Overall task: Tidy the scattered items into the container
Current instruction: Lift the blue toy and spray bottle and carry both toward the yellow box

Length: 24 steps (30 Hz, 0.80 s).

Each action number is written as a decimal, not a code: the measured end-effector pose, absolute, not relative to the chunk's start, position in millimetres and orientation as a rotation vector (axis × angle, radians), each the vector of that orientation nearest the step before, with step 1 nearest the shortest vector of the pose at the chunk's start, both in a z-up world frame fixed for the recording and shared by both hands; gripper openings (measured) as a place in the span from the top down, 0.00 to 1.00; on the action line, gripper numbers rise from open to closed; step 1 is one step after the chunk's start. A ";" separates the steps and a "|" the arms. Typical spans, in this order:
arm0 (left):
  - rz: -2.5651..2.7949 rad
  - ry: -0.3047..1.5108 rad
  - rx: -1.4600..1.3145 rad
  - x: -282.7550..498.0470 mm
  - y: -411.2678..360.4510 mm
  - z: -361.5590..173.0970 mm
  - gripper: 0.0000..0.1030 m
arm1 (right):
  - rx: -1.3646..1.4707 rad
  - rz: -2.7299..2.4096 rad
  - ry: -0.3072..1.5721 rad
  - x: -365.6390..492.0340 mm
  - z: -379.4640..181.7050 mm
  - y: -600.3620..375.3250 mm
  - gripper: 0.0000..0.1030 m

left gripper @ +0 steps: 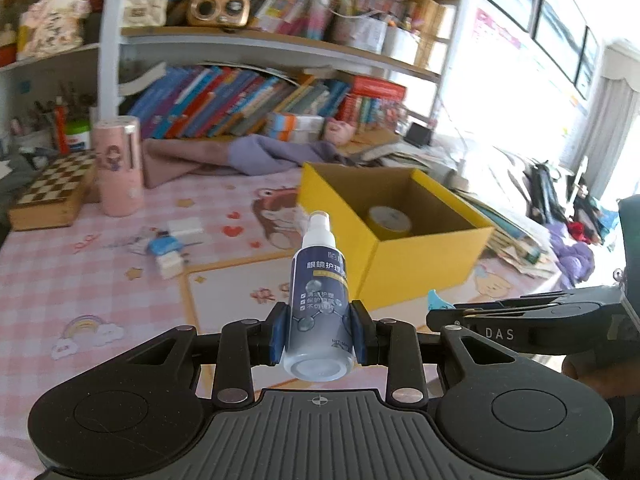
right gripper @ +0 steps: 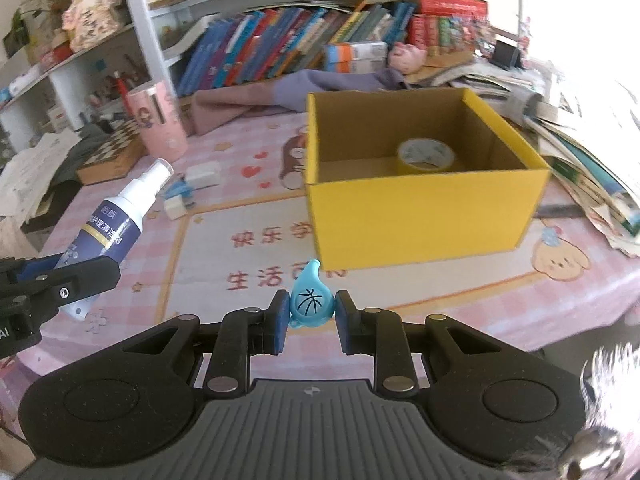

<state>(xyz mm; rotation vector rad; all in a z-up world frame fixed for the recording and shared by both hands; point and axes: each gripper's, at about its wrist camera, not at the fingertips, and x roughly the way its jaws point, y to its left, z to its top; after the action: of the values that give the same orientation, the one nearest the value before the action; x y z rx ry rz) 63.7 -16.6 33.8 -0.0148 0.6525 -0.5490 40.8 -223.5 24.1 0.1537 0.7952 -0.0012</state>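
Spray bottle (left gripper: pixel 318 300) "NET" | left hand-held gripper (left gripper: pixel 319 334) clamps it | right hand-held gripper (right gripper: pixel 310 322) clamps blue charm (right gripper: pixel 311 302)

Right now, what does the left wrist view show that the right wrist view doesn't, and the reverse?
Left wrist only: the bottle's base, clamped between the left hand-held gripper's pads, and windows at the right.

Right wrist only: the blue whistle's basketball print, held in the right hand-held gripper, and the mat's red characters.

Both: the yellow box with tape inside, the pink cup, the chessboard.
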 end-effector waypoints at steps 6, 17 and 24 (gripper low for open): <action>-0.608 0.660 0.006 66.3 -32.3 31.9 0.70 | 0.179 -0.055 0.805 34.2 21.7 -239.4 0.78; -0.686 0.635 0.032 88.0 -67.6 35.6 0.70 | 0.218 -0.134 0.776 41.8 25.2 -270.4 0.78; -0.723 0.609 0.050 105.5 -93.0 38.5 0.70 | 0.224 -0.159 0.730 57.3 32.9 -293.3 0.78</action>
<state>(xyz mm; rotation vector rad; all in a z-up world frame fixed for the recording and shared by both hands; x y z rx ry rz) 105.5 -93.0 38.5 0.0496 0.6090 -0.7234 57.3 -293.3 32.9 0.2243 0.7300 -0.1593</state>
